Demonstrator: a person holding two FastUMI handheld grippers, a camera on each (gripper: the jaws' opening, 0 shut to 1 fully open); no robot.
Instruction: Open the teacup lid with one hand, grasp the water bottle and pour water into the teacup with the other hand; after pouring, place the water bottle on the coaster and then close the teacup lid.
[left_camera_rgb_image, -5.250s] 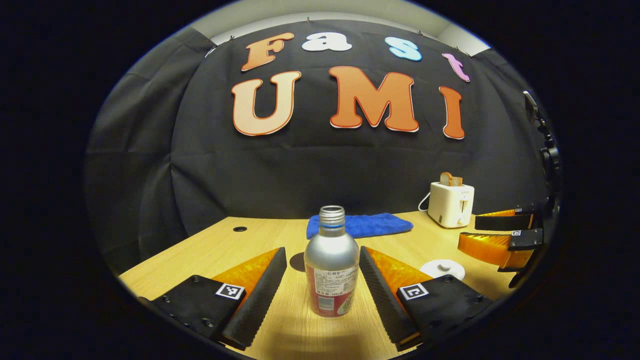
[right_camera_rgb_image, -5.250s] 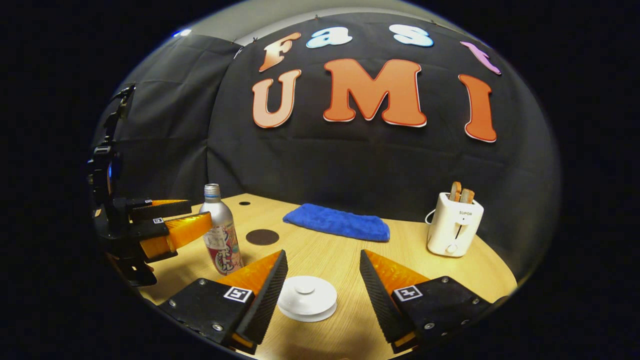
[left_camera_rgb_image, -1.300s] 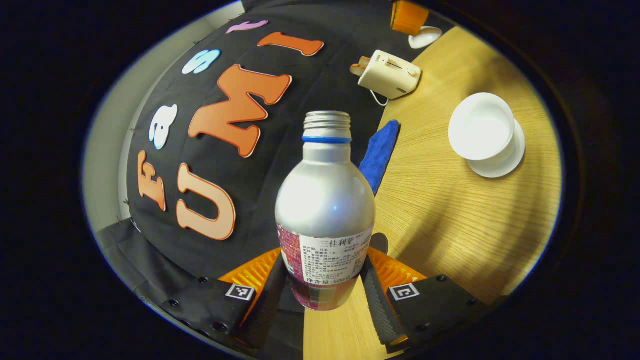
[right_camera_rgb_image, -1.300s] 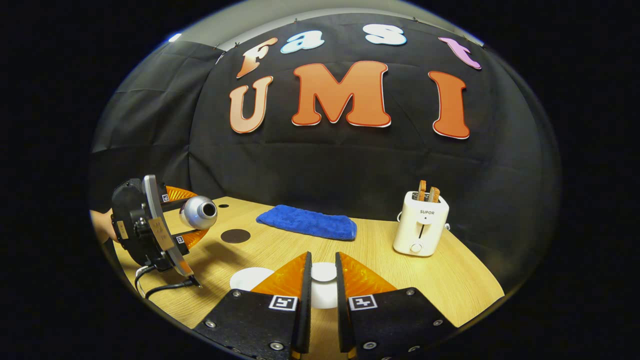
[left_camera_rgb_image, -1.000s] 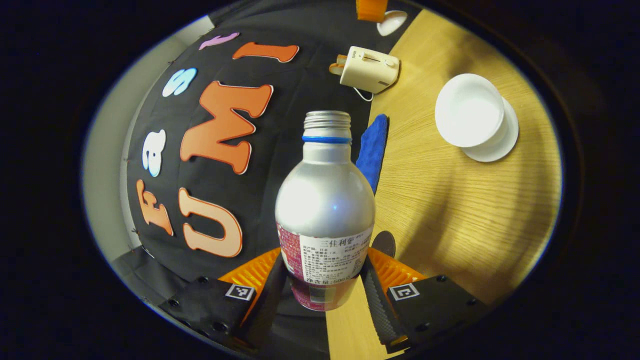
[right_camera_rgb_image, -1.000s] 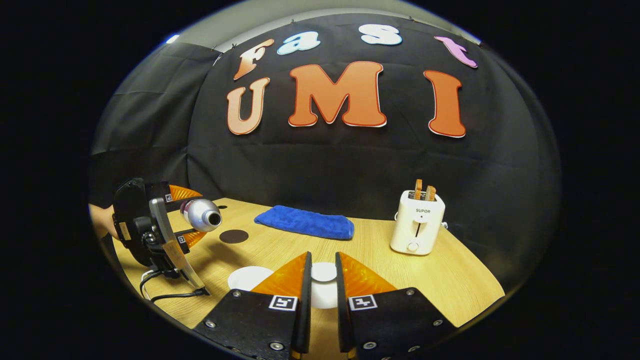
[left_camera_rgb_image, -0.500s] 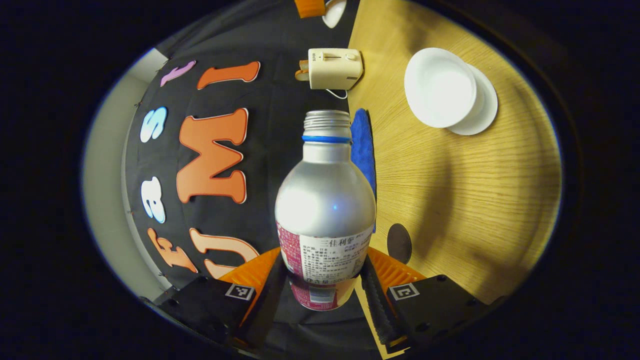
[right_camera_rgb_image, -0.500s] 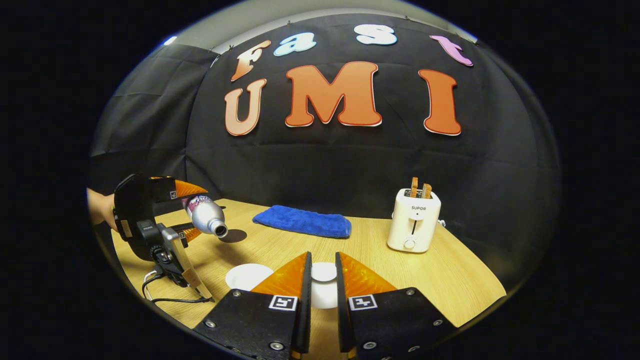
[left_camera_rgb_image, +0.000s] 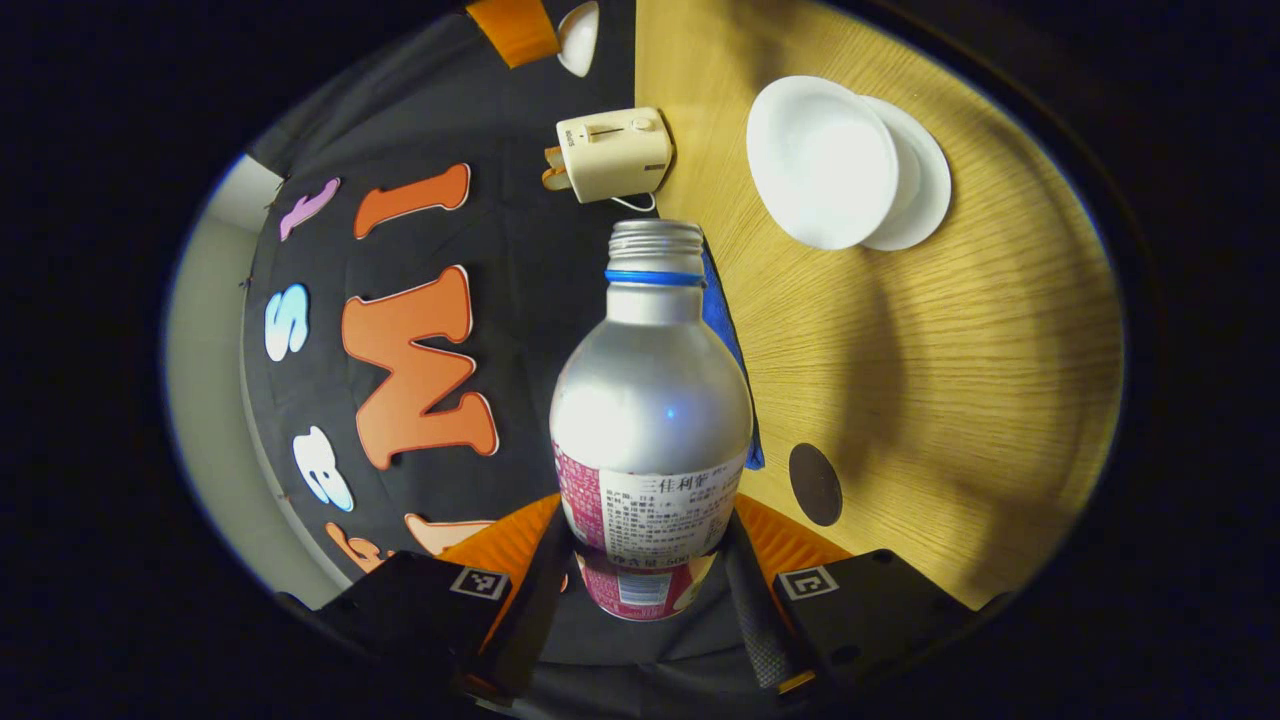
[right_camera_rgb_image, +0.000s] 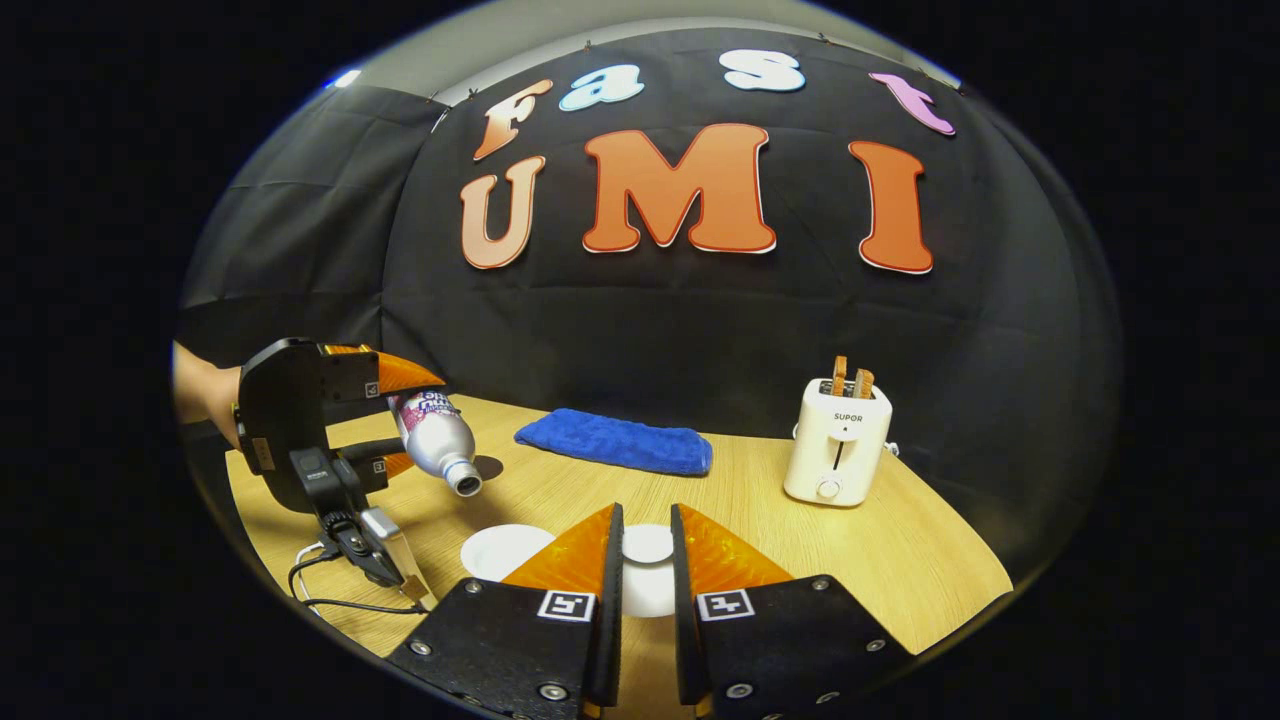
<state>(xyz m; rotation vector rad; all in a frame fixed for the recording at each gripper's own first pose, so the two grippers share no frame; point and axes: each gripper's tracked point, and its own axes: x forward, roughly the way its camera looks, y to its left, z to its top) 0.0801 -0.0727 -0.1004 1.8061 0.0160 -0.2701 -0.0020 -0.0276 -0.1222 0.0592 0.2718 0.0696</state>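
The left claw grips the water bottle by its labelled lower body, both fingers pressed to its sides. The bottle is tipped mouth-down, and its open neck hangs above and to one side of the uncovered teacup, probably lining up the pour. No stream can be made out. The right claw is closed narrowly on the lid, held clear so the cup stays open. The lid's rim is hidden behind its fingers. The dark coaster lies bare on the tabletop, well apart from the cup, awaiting the bottle.
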